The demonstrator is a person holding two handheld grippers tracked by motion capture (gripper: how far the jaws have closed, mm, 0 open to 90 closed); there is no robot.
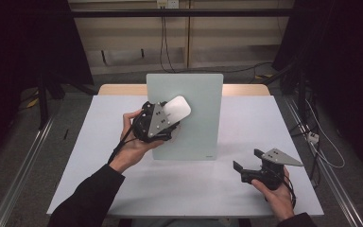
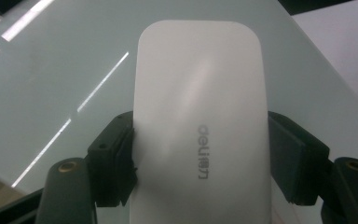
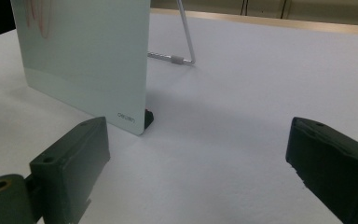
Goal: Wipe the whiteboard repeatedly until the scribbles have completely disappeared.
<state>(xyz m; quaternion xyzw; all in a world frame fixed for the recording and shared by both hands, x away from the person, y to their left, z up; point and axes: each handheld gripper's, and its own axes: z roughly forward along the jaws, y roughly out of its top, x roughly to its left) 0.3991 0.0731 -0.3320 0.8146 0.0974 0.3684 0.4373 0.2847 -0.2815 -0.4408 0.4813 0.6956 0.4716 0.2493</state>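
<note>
**White eraser clamped against upright glass board, right gripper idle**

Edges and room: left gripper holds a white rounded eraser, jaws pressed on its two long sides, the eraser flat before the face of the pale green glass board. In the high view the eraser sits at the board's upper left part, overlapping its left edge. Whether it touches the glass I cannot tell. Board stands upright, slightly leaned back on a wire stand behind it; a small black foot under its lower corner. Right gripper rests low near the surface's front right, jaws spread wide, nothing between them, well apart from the board. Open white surface lies between the right gripper and the board's lower right corner, and along the whole front edge.

Count: one eraser, one board, one stand, two grippers, two hands.

Surface and room: white top with a wooden strip at the far edge. Dark surroundings, cables on the floor beyond, metal rails at both sides.
</note>
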